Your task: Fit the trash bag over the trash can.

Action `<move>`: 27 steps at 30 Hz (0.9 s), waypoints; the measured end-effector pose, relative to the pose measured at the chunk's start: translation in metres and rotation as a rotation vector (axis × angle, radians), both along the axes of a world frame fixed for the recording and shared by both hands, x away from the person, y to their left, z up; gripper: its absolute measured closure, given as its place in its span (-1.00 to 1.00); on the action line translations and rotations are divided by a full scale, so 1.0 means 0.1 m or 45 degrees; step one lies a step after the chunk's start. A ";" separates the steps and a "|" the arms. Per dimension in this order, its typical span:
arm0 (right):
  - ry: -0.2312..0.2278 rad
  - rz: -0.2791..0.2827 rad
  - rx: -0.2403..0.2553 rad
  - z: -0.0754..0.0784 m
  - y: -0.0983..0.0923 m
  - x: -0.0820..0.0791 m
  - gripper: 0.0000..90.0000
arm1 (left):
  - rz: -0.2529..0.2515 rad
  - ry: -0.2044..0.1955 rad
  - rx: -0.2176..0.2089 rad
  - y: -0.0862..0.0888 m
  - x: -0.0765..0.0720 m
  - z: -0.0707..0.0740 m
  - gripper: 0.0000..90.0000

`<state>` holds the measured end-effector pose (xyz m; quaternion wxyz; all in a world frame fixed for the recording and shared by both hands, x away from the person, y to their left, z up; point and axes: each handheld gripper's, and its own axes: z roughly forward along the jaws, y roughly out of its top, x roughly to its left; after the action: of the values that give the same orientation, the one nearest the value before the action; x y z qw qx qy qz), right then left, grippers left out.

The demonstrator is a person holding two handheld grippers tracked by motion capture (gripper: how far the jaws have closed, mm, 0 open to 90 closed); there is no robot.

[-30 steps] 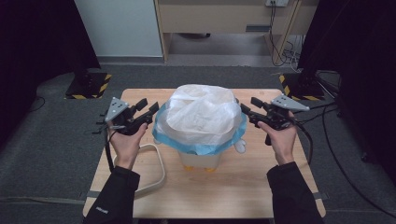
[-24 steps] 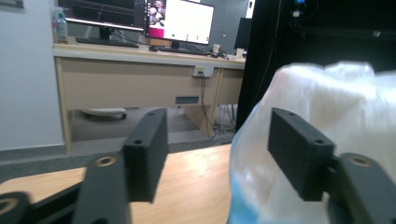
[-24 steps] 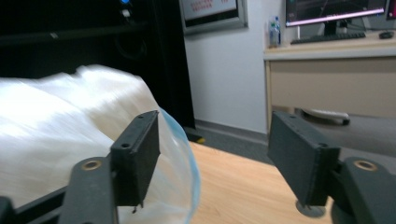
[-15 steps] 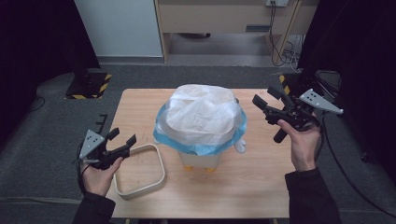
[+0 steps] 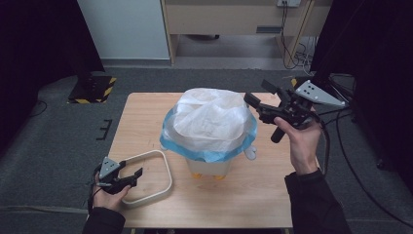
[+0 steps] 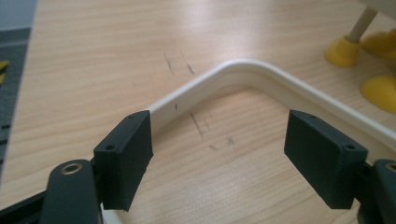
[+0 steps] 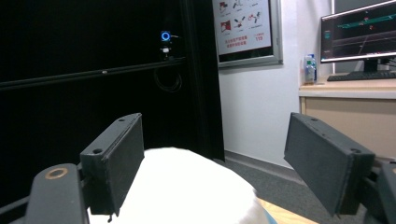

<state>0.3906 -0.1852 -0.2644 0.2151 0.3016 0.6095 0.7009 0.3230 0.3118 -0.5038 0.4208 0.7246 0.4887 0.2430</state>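
On the desk (image 5: 146, 117), mid-surface, stands a small bin on yellow feet (image 6: 343, 49), lined with a white bag (image 5: 209, 119) whose blue rim (image 5: 209, 155) is folded over the bin's edge. Near the front left corner lies the white loop frame (image 5: 163, 161), flat on the wood. The right tongs (image 5: 265, 100) are raised beside the bag's right side, jaws wide, having just been opening, nothing between them. The left tongs (image 5: 136, 174) are low at the frame's near left side, jaws also wide after opening, one pad (image 6: 126, 156) just over the frame's bar, not pressing. Likely step: pick up the frame. To do it well, straddle one straight bar, not the corner, close squarely, lift level so it clears the bin.
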 end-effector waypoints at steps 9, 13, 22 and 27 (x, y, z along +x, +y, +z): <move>-0.010 0.025 -0.052 0.22 0.45 0.07 -0.59 | -0.022 0.065 0.043 -0.06 0.11 -0.11 -0.53; -0.007 0.031 -0.068 0.30 0.64 0.14 -0.59 | -0.055 0.121 0.083 -0.09 0.14 -0.16 -0.55; 0.012 0.055 -0.128 0.42 1.12 0.25 -0.58 | -0.076 0.144 0.127 -0.13 0.17 -0.19 -0.57; 0.113 0.039 -0.295 0.23 1.33 0.38 -0.58 | -0.070 0.147 0.120 -0.13 0.17 -0.20 -0.57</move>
<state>0.4285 -0.0520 -0.2416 0.2106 0.2960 0.6999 0.6150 0.3400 0.2985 -0.5237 0.3640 0.7695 0.4800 0.2119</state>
